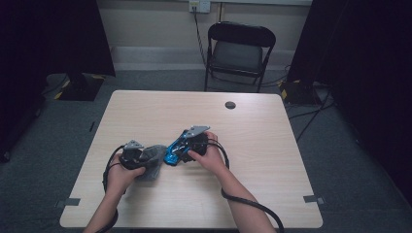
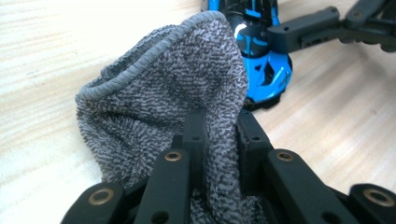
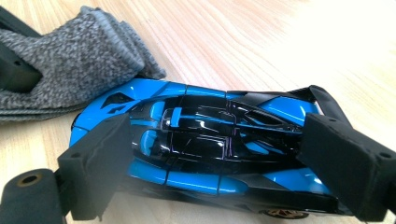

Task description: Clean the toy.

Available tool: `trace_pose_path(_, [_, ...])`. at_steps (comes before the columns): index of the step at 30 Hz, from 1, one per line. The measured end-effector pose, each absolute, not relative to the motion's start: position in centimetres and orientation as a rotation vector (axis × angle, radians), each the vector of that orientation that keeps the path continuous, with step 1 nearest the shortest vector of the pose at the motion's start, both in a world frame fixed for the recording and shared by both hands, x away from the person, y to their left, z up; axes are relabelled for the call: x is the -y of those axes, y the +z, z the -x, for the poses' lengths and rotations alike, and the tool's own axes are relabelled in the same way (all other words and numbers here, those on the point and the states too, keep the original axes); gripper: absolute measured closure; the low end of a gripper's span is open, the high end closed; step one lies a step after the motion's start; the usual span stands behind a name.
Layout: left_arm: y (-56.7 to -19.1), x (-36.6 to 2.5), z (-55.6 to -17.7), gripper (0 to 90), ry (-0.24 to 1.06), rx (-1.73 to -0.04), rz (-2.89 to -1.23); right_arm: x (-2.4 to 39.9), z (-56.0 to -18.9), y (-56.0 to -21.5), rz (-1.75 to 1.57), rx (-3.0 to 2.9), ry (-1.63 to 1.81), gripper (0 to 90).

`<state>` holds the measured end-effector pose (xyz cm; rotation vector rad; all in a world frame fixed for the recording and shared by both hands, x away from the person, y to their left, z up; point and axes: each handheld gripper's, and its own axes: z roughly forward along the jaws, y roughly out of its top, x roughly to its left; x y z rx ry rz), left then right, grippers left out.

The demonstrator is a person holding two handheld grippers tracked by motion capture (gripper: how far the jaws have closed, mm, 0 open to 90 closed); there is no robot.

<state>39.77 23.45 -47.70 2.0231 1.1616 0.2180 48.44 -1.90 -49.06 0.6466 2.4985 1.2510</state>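
Blue toy car [image 3: 201, 149] lengthwise between right tongs [image 3: 224, 172], nose toward grey cloth [image 3: 60, 65].

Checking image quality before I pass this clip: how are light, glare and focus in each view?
High view: dim, dark corners, grey cloth and blue toy car small. Left gripper view: cloth sharp, car softer. Right gripper view: car crisp with reflections, table washed out.

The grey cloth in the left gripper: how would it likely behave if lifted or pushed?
The cloth looks floppy: it bunches and folds where the left gripper pinches it. Its looped terry surface probably grips rather than slips. Pushed, it would likely crumple against the toy car rather than slide.
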Motion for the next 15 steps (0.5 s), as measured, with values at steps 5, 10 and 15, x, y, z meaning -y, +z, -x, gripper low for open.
trace_pose_path(5, [-47.7, -23.3, -39.1, 76.9, 0.202, -1.143, -2.032, 1.9, -48.4, -49.1, -0.650, -2.496, 1.255, 9.1])
trace_pose_path(10, [-47.5, -23.4, -38.6, 76.8, 0.197, -1.137, -2.040, 1.9, -48.4, -49.1, -0.651, -2.496, 1.253, 9.1])
trace_pose_path(15, [-46.7, -23.9, -37.7, 76.6, 0.207, -1.122, -2.032, 2.0, -48.4, -49.2, -0.647, -2.490, 1.264, 9.1])
